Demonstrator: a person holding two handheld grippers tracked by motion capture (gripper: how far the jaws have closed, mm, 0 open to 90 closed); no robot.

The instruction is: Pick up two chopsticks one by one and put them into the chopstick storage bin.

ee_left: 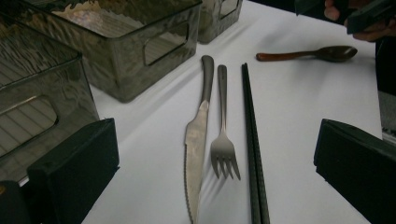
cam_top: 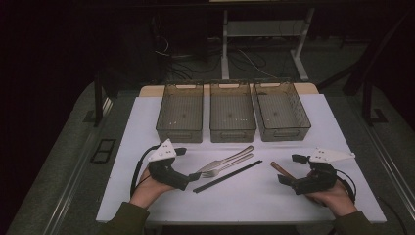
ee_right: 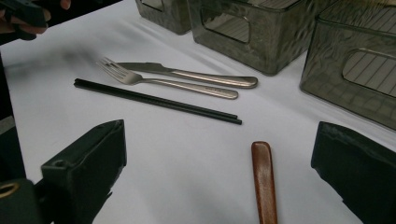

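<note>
Both claws released: left gripper [cam_top: 192, 177] faces knife [ee_left: 198, 126], fork [ee_left: 223, 135] and chopsticks [ee_left: 252, 140]; right gripper [cam_top: 284, 179] straddles wooden spoon [ee_right: 264, 179] at 6 o'clock.

I have both forearms entering from the near edge, each hand wrapped around its tool. The left gripper [cam_top: 192, 176] sits low at my left, its nose angled inward toward the centre; its jaws stand wide apart with nothing between them. The right gripper [cam_top: 289, 171] sits at my right, likewise turned inward, jaws spread wide and gripping nothing. The left hand [cam_top: 147, 188] and right hand [cam_top: 335, 196] lie at about the same depth, well apart from each other.
</note>
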